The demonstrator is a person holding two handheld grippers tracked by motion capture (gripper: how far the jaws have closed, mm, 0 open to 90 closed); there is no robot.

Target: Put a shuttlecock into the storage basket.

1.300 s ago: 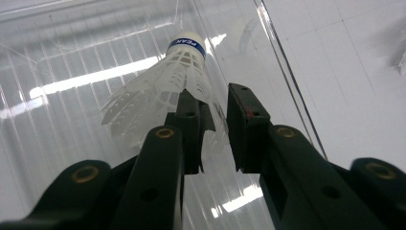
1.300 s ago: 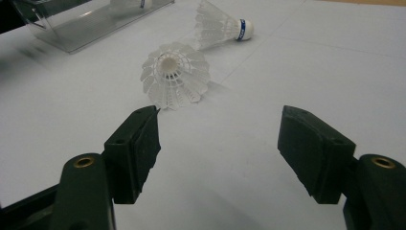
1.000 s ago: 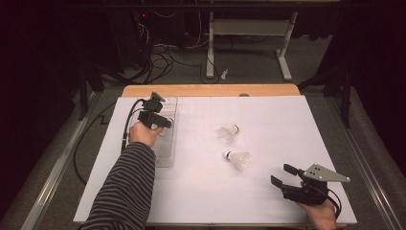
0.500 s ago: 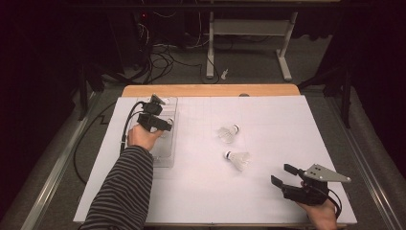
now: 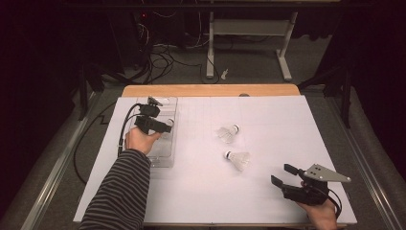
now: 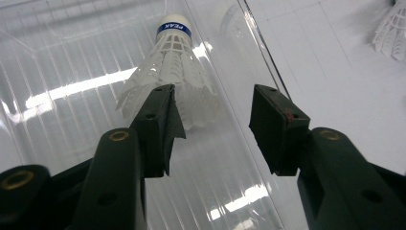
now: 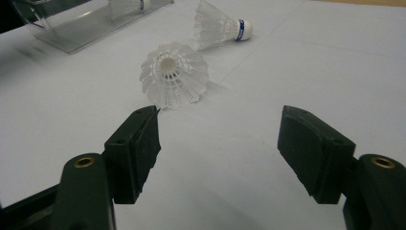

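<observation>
Shuttlecock (image 6: 174, 72) lay in the clear tray (image 5: 165, 155) — left gripper (image 6: 215, 120) fingers just opening, apart around its skirt — right gripper (image 7: 222, 143) fingers apart, empty.

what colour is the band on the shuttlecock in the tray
Blue, around the white cork of the shuttlecock; clearest in the left gripper view.

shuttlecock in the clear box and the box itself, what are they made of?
White shuttlecock with blue band: skirt looks moulded plastic, going by its open lattice; matte white cap, material unclear. Clear ribbed box: probably thin glossy plastic; transparent, with bright glare streaks.
</observation>
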